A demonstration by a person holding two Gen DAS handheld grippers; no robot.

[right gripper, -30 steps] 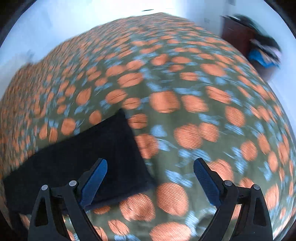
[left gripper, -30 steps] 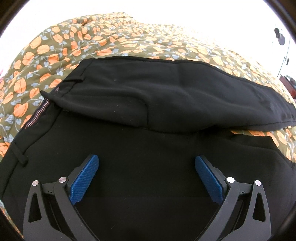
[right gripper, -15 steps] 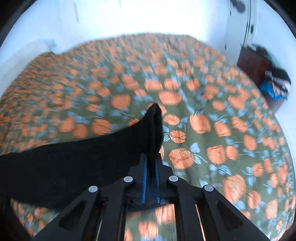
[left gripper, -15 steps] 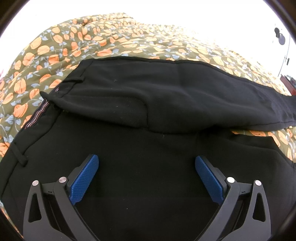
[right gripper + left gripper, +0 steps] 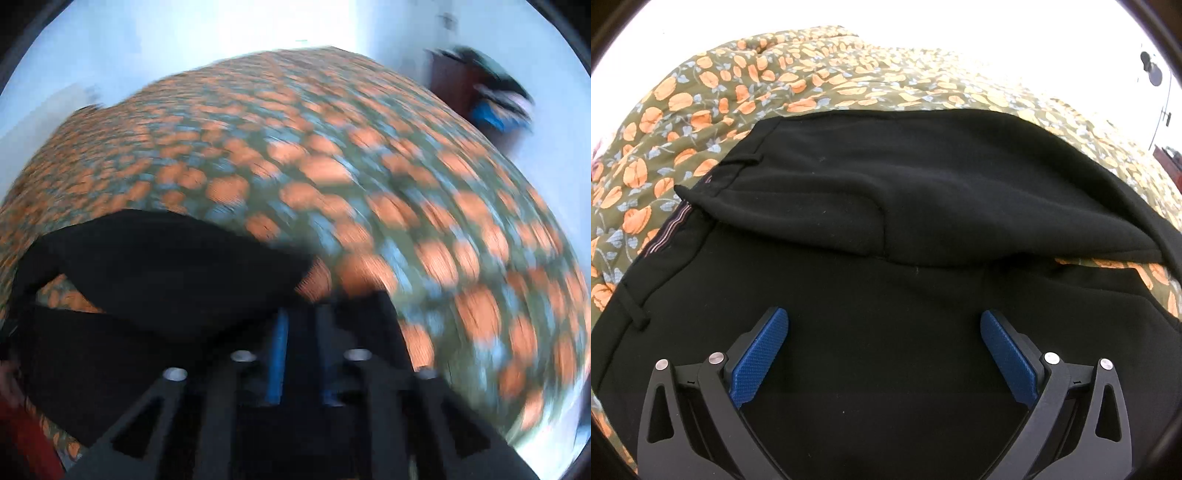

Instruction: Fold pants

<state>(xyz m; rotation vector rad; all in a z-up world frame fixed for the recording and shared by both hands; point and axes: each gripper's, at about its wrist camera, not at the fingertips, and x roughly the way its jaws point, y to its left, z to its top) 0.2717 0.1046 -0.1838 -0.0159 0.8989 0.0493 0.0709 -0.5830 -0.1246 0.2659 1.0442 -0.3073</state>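
Blown-out bkgd; rt view motion-blurred

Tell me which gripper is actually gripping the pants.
The right gripper: its blue pads are shut on black pants fabric. The left gripper hangs over the pants, jaws wide apart, holding nothing.

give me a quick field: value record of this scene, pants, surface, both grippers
pants: black pants, spread on the bedspread, one leg lying over the other near the waist
surface: olive bedspread with orange flowers
left gripper: left gripper open, over the pants, holding nothing
right gripper: right gripper shut on pants cloth
image quality: right wrist view blurred
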